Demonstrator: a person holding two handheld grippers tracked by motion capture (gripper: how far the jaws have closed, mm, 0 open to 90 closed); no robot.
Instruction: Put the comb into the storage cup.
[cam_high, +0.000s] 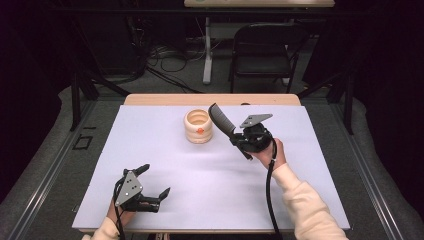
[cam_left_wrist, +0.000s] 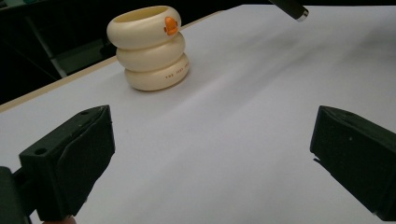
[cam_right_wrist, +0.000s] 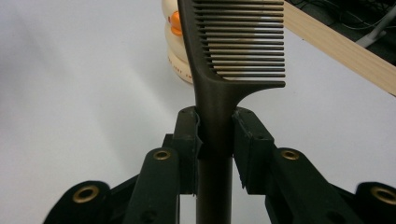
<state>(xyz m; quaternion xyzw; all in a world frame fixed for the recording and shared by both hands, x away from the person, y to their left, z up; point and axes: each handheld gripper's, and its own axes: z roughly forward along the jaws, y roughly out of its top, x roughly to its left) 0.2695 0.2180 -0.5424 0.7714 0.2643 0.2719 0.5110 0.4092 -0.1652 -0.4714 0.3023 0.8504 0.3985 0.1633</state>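
Note:
A black comb (cam_high: 221, 119) (cam_right_wrist: 233, 51) is clamped by its handle in my right gripper (cam_high: 239, 138) (cam_right_wrist: 215, 133), which is shut on it and held above the table right of centre. The toothed end points up and left, towards a cream cup (cam_high: 198, 126) (cam_left_wrist: 149, 46) (cam_right_wrist: 175, 42) shaped like stacked rings, with a small orange duck mark on its side. My left gripper (cam_high: 156, 181) (cam_left_wrist: 210, 158) rests near the table's front left, open, with nothing between its jaws. The comb's handle tip (cam_left_wrist: 293, 8) shows at the top of the left gripper view.
A white sheet (cam_high: 165, 165) covers the wooden table (cam_high: 150, 99). Beyond the far edge stand a black folding chair (cam_high: 262, 47), a white table leg (cam_high: 207, 50) and cables on the floor.

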